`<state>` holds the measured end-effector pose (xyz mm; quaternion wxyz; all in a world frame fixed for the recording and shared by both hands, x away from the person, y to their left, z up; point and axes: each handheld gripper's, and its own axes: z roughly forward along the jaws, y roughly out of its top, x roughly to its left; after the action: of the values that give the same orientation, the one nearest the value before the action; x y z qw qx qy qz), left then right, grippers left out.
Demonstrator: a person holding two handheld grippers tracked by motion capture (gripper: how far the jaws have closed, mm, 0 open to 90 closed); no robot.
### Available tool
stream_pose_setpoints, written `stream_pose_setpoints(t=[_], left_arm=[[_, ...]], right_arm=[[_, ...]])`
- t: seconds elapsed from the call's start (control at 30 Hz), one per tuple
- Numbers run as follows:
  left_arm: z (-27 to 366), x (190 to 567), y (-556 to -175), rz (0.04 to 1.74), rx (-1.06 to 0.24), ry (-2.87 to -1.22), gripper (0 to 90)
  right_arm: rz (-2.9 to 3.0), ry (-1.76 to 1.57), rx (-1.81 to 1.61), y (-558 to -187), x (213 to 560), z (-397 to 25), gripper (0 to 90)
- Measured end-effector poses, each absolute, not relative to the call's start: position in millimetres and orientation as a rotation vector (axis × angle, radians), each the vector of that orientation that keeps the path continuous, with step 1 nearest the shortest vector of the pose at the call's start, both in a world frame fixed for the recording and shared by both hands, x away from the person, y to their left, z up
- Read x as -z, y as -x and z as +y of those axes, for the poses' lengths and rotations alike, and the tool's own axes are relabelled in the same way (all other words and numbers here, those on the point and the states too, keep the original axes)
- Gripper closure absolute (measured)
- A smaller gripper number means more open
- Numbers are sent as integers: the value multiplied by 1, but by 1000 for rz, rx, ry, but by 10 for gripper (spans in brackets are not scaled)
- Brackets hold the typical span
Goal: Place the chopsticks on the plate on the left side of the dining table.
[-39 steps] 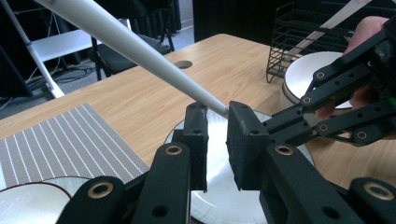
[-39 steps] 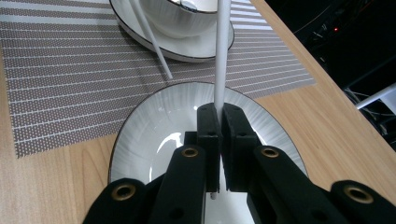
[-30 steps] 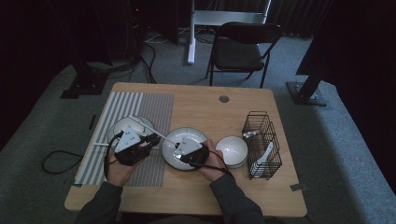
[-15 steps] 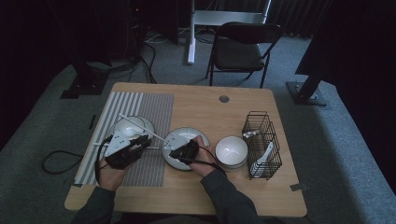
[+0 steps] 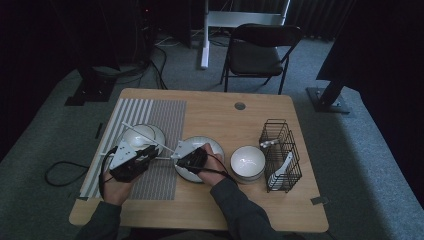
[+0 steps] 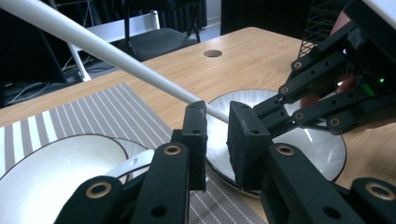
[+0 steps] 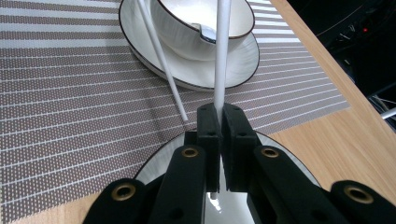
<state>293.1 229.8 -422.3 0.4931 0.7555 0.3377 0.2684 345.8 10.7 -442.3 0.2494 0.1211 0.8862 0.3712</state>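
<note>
The right gripper pinches a white chopstick above the near plate, its tip over the left bowl. The left gripper waits slightly open, empty. Next, likely: lower it beside its mate.

The far half of the bench lies open for passage. Nearer, a plate and a bowl crowd the middle, with a wire rack blocking the right. The gap between bowl and rack looks narrow, perhaps too tight for a gripper.
</note>
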Motion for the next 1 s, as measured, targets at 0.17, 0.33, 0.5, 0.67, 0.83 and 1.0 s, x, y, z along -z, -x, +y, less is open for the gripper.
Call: stream_pose_setpoints(t=[0.17,0.33,0.5,0.67,0.83,1.0], left_arm=[[236,424,-291,843,-660,-1817,779],[241,424,-290,852,-668,-1816,779],[242,423,-290,853,-678,-1806,779],[244,421,-290,855,-693,-1796,779],[249,422,-292,871,-708,-1790,779],[253,426,-293,894,-724,-1789,779]], right_arm=[[2424,-313,-1004,-347,441,17,870],[2440,-292,-1005,-350,441,25,871],[2462,-273,-1007,-353,445,33,871],[2479,-242,-1004,-354,449,43,871],[2494,-203,-1001,-355,451,52,871],[2506,-182,-994,-356,454,59,870]])
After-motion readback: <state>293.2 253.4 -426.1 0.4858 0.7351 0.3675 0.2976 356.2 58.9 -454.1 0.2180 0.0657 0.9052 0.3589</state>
